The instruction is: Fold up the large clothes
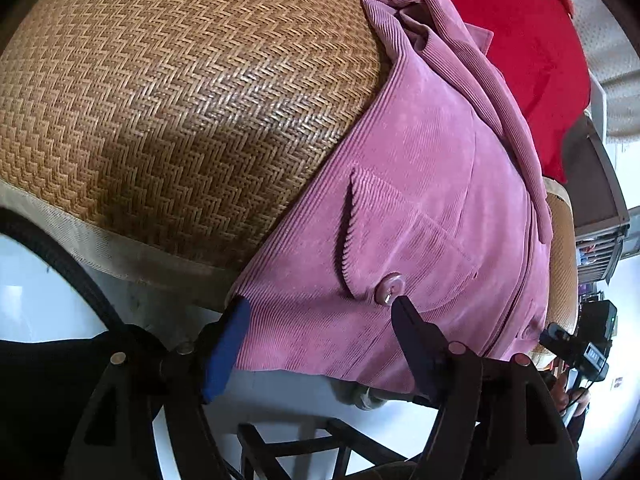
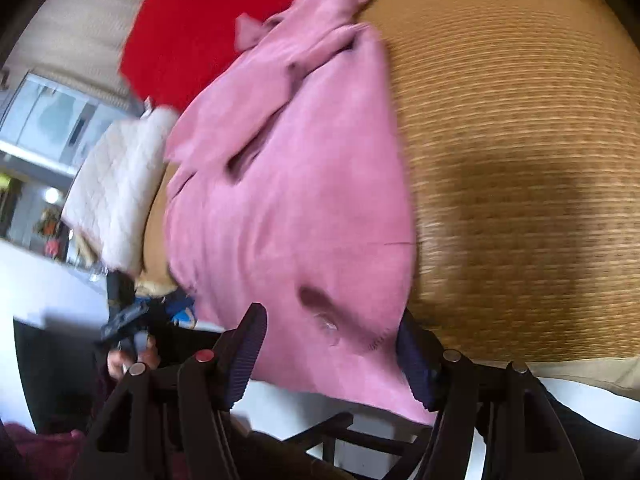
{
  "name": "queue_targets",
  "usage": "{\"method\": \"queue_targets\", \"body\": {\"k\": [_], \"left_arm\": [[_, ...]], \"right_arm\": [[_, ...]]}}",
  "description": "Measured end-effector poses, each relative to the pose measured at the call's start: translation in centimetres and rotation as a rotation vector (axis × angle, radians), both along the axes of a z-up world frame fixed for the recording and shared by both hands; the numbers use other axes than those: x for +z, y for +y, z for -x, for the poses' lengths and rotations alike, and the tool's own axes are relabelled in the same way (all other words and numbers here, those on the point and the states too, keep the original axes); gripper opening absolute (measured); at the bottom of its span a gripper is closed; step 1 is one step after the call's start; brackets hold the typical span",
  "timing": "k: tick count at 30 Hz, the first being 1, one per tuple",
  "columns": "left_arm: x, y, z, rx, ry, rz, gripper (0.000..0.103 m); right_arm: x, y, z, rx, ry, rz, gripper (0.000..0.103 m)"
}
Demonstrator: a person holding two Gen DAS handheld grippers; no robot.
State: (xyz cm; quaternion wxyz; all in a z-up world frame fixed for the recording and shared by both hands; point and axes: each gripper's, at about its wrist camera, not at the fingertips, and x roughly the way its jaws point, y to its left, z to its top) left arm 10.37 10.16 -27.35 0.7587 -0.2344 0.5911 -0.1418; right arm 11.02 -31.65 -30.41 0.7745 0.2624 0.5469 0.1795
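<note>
While the left wrist camera is looking down, no words or labels are showing clearly enough to read. The left tongs [image 1: 320, 312] are standing apart, and the near edge of the pink coat [image 1: 420, 200] is lying between them. The blue-padded finger [image 1: 224, 352] is sitting at the coat's left corner, and the dark finger [image 1: 412, 332] is sitting just beside a round pink button [image 1: 389, 288]. I cannot tell if the tips are touching the cloth, but they are not pinching it. The coat is made of soft ribbed cloth with a pocket flap, and it is lying flat on a woven mat [image 1: 180, 100], with its end hanging a little over the edge. A red cloth [image 1: 520, 40] is lying past the coat. The other tool is peeking in at the far right, held by a hand [image 1: 568, 396].

In the right wrist camera, everything is looking blurry, and no writing is showing there either. The right tongs [image 2: 332, 340] are also standing apart, with the coat's [image 2: 300, 200] near edge between them. They are not squeezing it. The coat is lying on the mat [image 2: 520, 160], with its top part bunching up at the far end. A white fluffy cloth [image 2: 120, 184] is sitting to the left of the coat.
</note>
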Motion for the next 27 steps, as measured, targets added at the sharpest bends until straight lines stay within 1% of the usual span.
{"method": "queue_targets", "body": {"k": [1, 3, 4, 5, 6, 7, 8, 9, 11, 12, 13, 14, 15, 16, 17, 18, 19, 21, 22, 23, 24, 25, 26, 27], "left_arm": [[0.0, 0.0, 0.2, -0.002, -0.006, 0.011, 0.072], [0.1, 1.4, 0.4, -0.013, -0.012, 0.012, 0.072], [0.0, 1.3, 0.5, -0.018, -0.014, 0.002, 0.066], [-0.3, 1.0, -0.1, -0.02, -0.014, -0.001, 0.056], [-0.4, 0.9, -0.1, -0.026, -0.013, 0.0, 0.053], [-0.7, 1.0, -1.0, -0.035, -0.014, 0.008, 0.049], [-1.2, 0.9, -1.0, -0.041, -0.018, 0.012, 0.048], [-1.0, 0.8, -0.9, -0.049, -0.028, 0.01, 0.048], [-0.7, 0.6, -0.9, -0.035, -0.05, -0.005, 0.048], [-0.1, 0.9, -0.6, -0.018, -0.083, -0.021, 0.048], [0.4, 1.1, -0.5, -0.005, -0.107, -0.037, 0.052], [0.7, 1.2, -0.5, 0.009, -0.128, -0.056, 0.063], [0.9, 1.4, -0.4, 0.028, -0.14, -0.096, 0.07], [0.7, 1.5, -0.4, 0.039, -0.136, -0.118, 0.076], [0.3, 1.5, -0.6, 0.042, -0.122, -0.125, 0.076], [-0.6, 1.3, -0.8, 0.027, -0.083, -0.114, 0.076], [-1.4, 1.3, -1.1, 0.01, -0.05, -0.106, 0.076], [-3.4, 0.7, -1.8, -0.018, 0.036, -0.121, 0.075], [-3.9, 0.6, -1.9, -0.022, 0.057, -0.115, 0.074], [-4.4, 0.5, -2.1, -0.027, 0.072, -0.092, 0.069], [-4.6, 0.4, -2.1, -0.035, 0.077, -0.073, 0.062], [-4.9, 0.2, -2.2, -0.053, 0.087, -0.056, 0.049], [-4.9, -0.2, -2.0, -0.06, 0.089, -0.057, 0.035], [-5.0, -0.4, -1.9, -0.072, 0.089, -0.057, 0.029]], "right_arm": [[0.1, 0.5, -0.1, 0.009, -0.004, 0.028, 0.066], [-0.1, 0.4, -0.6, -0.004, 0.009, 0.05, 0.066], [-0.3, 0.2, -0.7, -0.019, 0.023, 0.056, 0.066], [-0.5, 0.1, -0.7, -0.023, 0.033, 0.045, 0.066], [-0.6, 0.2, -0.6, -0.017, 0.041, 0.046, 0.066], [-0.7, 0.6, -0.5, -0.006, 0.05, 0.055, 0.065], [-0.9, 1.2, -0.3, 0.016, 0.063, 0.072, 0.065], [-1.1, 1.8, -0.1, 0.038, 0.069, 0.075, 0.065], [-1.0, 2.8, 0.1, 0.082, 0.069, 0.062, 0.063], [-0.8, 3.1, 0.2, 0.09, 0.059, 0.056, 0.063], [-0.7, 3.1, 0.2, 0.088, 0.054, 0.055, 0.063], [-0.9, 3.1, 0.2, 0.08, 0.062, 0.062, 0.063], [-1.3, 2.9, 0.0, 0.073, 0.079, 0.081, 0.063], [-1.8, 2.8, 0.1, 0.068, 0.1, 0.098, 0.063], [-2.5, 2.8, 0.1, 0.07, 0.13, 0.093, 0.063], [-2.9, 2.8, 0.1, 0.073, 0.144, 0.085, 0.063], [-3.3, 2.9, 0.1, 0.078, 0.153, 0.084, 0.063], [-3.8, 3.7, 0.1, 0.088, 0.167, 0.09, 0.063], [-4.0, 3.9, 0.1, 0.081, 0.167, 0.089, 0.063], [-4.1, 4.2, 0.0, 0.078, 0.169, 0.087, 0.062], [-4.1, 4.4, -0.1, 0.078, 0.17, 0.088, 0.057], [-4.2, 4.5, -0.2, 0.073, 0.172, 0.095, 0.05], [-4.3, 4.5, -0.2, 0.062, 0.174, 0.099, 0.045], [-4.6, 4.1, -0.3, 0.056, 0.176, 0.099, 0.035]]}}
